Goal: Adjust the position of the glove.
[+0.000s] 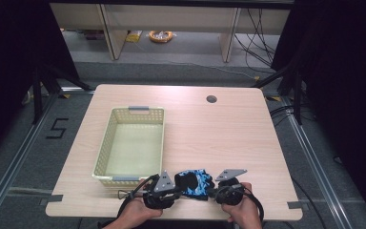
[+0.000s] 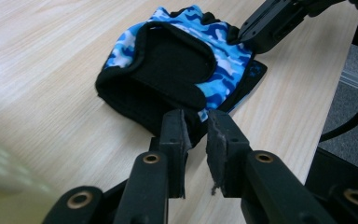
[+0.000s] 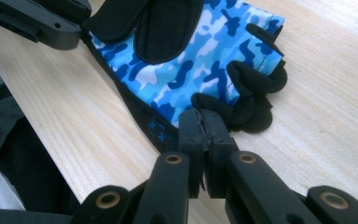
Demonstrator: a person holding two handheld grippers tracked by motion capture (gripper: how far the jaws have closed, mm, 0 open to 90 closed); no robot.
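Dark curtains close in both sides of the room, and at twelve o'clock beyond the table stand pale furniture legs with a yellow roll on the grey floor. On the floor at nine o'clock, black tape forms the figure "5". Across the light wooden table, a round cable hole sits toward one o'clock. A cream basket with perforated walls lies left of centre, its near end just beside the left hand.

At six o'clock, on the near edge of the table, lies a blue camouflage glove with black cuff and short black fingers. A small blue mark is printed on its black edge; it is too small to read.

The left gripper meets the glove from its cuff side. In the left gripper view its jaws stand a narrow gap apart at the black cuff, with a fold of cloth reaching between them; whether they pinch it I cannot tell. The right gripper has its jaws pressed together on the glove's black edge by the fingers. A hand holds each tool from below.
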